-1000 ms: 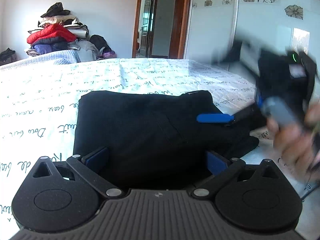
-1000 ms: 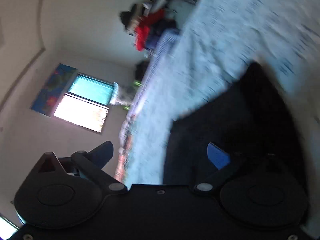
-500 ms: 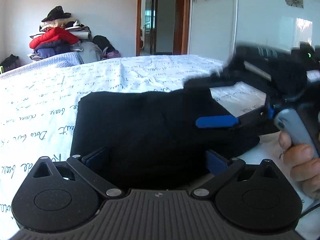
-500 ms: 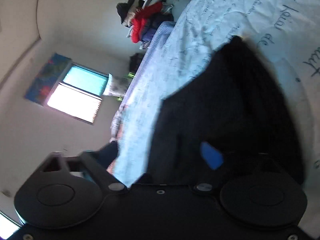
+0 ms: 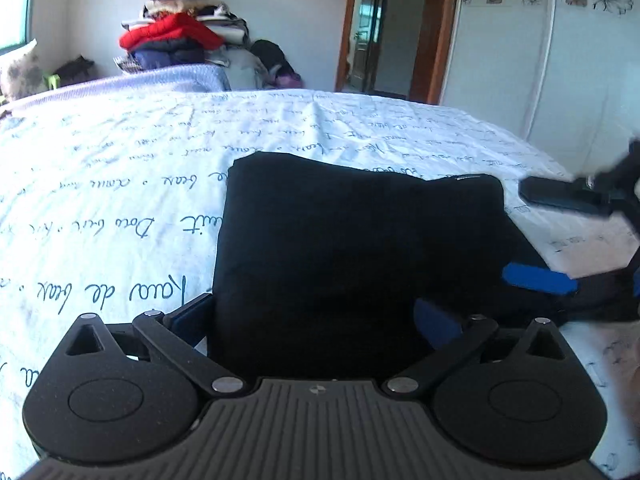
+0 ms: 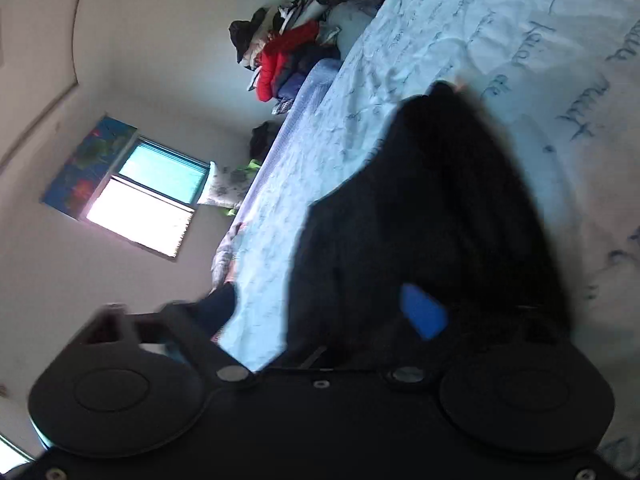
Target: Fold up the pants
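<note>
Black pants [image 5: 352, 240] lie folded into a thick rectangle on the white bed sheet [image 5: 120, 184]. My left gripper [image 5: 316, 320] is open at the near edge of the pants, its blue pads on either side of the fabric. My right gripper [image 5: 560, 240] comes in from the right, turned on its side and open, one blue pad [image 5: 538, 278] at the right edge of the pants and the other finger raised above the sheet. In the right wrist view the pants [image 6: 432, 216] lie in front of the open right gripper [image 6: 320, 312].
A pile of clothes with a red jacket [image 5: 172, 34] sits beyond the far side of the bed. An open doorway [image 5: 368, 28] and a white wardrobe with flower prints [image 5: 560, 60] stand at the back right. A window [image 6: 144, 196] is on the left wall.
My right gripper has pulled back to the right and lower, from over the pants to their right edge. My left gripper shifted right a little; the pants stay folded and still.
</note>
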A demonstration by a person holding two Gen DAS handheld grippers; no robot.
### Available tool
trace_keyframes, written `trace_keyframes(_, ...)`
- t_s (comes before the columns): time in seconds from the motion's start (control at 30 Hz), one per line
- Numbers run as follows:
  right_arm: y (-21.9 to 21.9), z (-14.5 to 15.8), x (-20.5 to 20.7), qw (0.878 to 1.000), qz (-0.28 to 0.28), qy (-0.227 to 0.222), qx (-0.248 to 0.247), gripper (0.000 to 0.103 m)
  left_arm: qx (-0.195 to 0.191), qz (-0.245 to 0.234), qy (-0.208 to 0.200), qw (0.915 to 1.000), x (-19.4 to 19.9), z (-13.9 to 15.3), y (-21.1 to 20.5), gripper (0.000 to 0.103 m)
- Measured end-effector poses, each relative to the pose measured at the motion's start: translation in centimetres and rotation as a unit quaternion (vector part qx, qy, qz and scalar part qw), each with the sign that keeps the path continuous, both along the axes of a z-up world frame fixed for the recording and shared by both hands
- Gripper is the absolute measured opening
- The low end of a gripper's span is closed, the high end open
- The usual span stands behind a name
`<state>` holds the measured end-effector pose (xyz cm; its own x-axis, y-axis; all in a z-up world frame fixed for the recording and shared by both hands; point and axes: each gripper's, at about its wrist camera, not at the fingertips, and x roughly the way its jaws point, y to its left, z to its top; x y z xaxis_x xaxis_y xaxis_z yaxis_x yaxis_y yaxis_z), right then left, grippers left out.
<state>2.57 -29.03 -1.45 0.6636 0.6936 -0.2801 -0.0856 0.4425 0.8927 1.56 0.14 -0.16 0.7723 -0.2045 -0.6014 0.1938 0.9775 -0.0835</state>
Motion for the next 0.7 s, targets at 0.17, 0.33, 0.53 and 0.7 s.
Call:
trace_keyframes(0.17,-0.5,1.8,0.1,1.0,-0.003,0.023,0.003,0.084,-0.022,0.036,-0.003,0.9991,0.1,2.1,1.3,0.101)
trace_keyframes(0.33,1.5,6.5,1.2,0.988,-0.038,-0.066,-0.134,0.093,0.017,0.016,-0.054,0.9983,1.4,3.5,-1.3,0.102)
trace_keyframes(0.53,5.6,2.4,4.6,0.932,-0.005,-0.044,-0.36,0.094,0.072,0.015,-0.058,0.9956,2.5,0.1,-3.5,0.102)
trace_keyframes(0.7,4.8,3.5,3.8,0.933,-0.013,-0.049,-0.357,0.096,0.057,0.04,-0.055,0.9961,1.3,1.4,-1.6,0.102)
